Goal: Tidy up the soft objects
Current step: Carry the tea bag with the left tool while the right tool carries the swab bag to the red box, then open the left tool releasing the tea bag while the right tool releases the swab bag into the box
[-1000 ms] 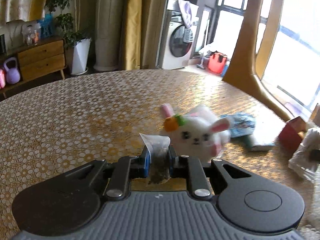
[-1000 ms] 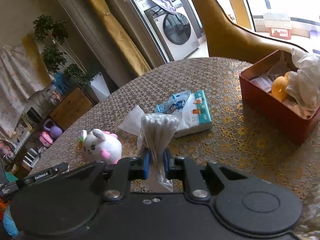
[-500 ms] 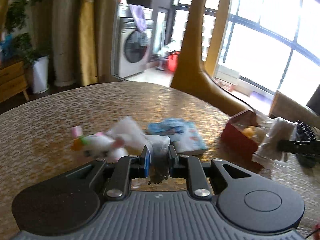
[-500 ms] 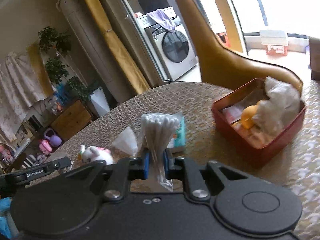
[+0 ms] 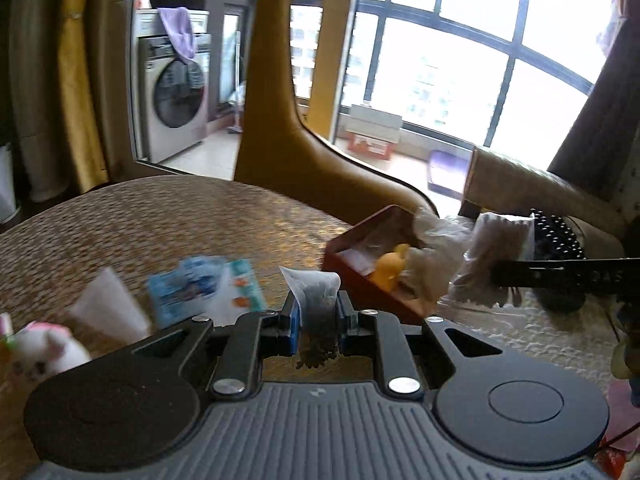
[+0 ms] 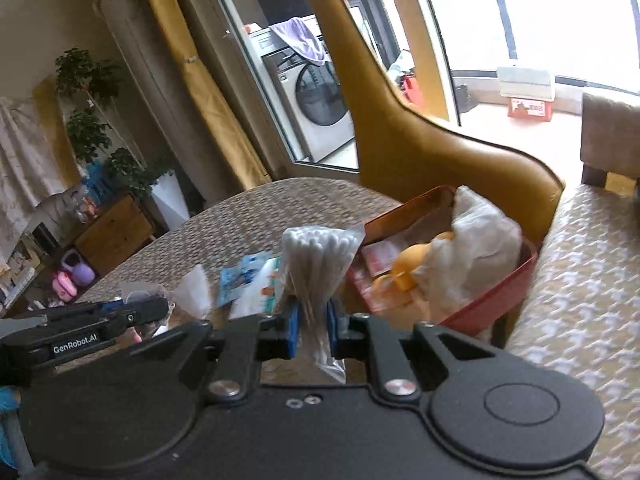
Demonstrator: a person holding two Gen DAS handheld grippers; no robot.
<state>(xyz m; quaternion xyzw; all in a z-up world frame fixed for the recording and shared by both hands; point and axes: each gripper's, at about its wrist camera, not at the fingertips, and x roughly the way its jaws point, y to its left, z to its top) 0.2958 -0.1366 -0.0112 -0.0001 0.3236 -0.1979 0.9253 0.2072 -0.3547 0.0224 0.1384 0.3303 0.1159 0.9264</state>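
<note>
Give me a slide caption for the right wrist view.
Right gripper carrying a bag of cotton swabs toward the red box.
</note>
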